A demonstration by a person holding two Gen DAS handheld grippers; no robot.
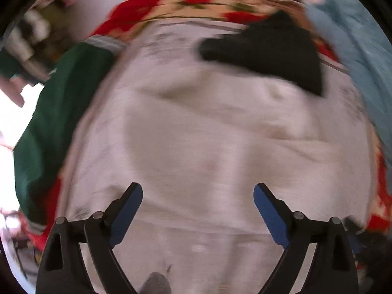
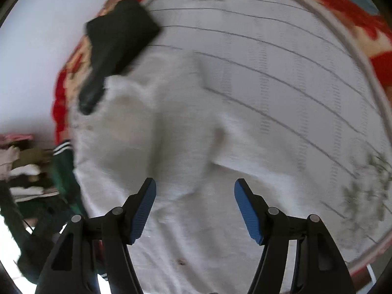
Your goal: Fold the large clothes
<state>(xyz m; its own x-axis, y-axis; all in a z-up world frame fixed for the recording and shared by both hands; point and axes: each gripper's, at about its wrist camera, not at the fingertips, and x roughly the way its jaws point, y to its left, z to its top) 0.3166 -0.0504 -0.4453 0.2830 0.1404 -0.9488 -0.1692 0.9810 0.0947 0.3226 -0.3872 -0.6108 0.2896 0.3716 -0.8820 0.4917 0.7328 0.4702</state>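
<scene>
A: Where is the large white crumpled garment (image 2: 171, 127) lying?

B: On the striped white sheet (image 2: 281, 56), near both claws. I'm holding the left gripper (image 1: 198, 202) and right gripper (image 2: 195, 201) spread wide, gripping nothing. A folded black cloth (image 1: 274, 49) is sitting far beyond.

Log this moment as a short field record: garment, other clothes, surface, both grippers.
garment: white garment, rumpled, spread on the bed
other clothes: black folded item at the far edge; green garment to the left
surface: lined white sheet over a red floral blanket
left hand-held gripper: open, above the white garment, holding nothing
right hand-held gripper: open, above the white garment, holding nothing
image quality: motion-blurred
</scene>
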